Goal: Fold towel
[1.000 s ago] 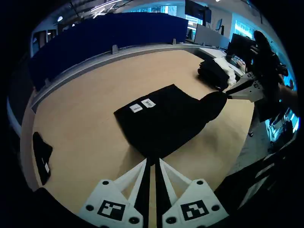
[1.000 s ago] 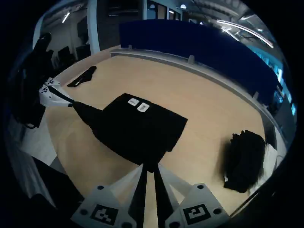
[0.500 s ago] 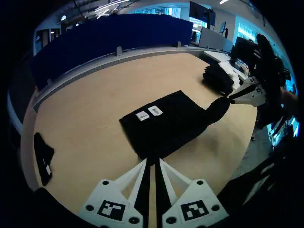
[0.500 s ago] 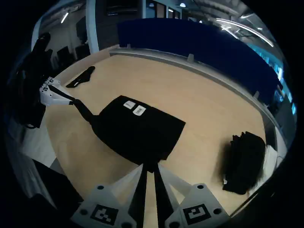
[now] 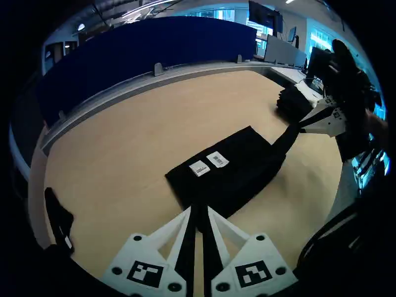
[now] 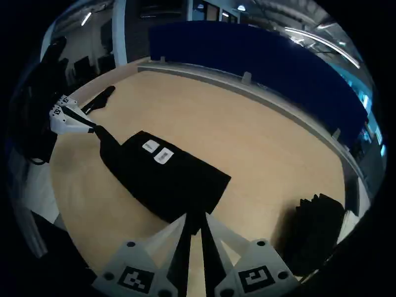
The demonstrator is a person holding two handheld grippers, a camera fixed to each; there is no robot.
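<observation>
Towel: black towel (image 5: pixel 232 166), folded flat at frame centre on the wooden table (image 5: pixel 123 143); two white labels (image 5: pixel 208 164) face up.
Left gripper: left gripper (image 5: pixel 199 214) at bottom centre, fingers pinched together on the towel's near edge.
Right gripper: right gripper (image 6: pixel 194 219), likewise clamped on a towel corner.
Surroundings: stack of dark cloths (image 6: pixel 317 227) at lower right, apart from the towel; small black cloth (image 5: pixel 59 220) at lower left; blue partition (image 5: pixel 148 44) across the top.
In the way: in the left gripper view the stack sits just behind the right gripper's fingers.

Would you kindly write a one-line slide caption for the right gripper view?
Right gripper and left gripper pinch corners of a black towel on a wooden table.
</observation>
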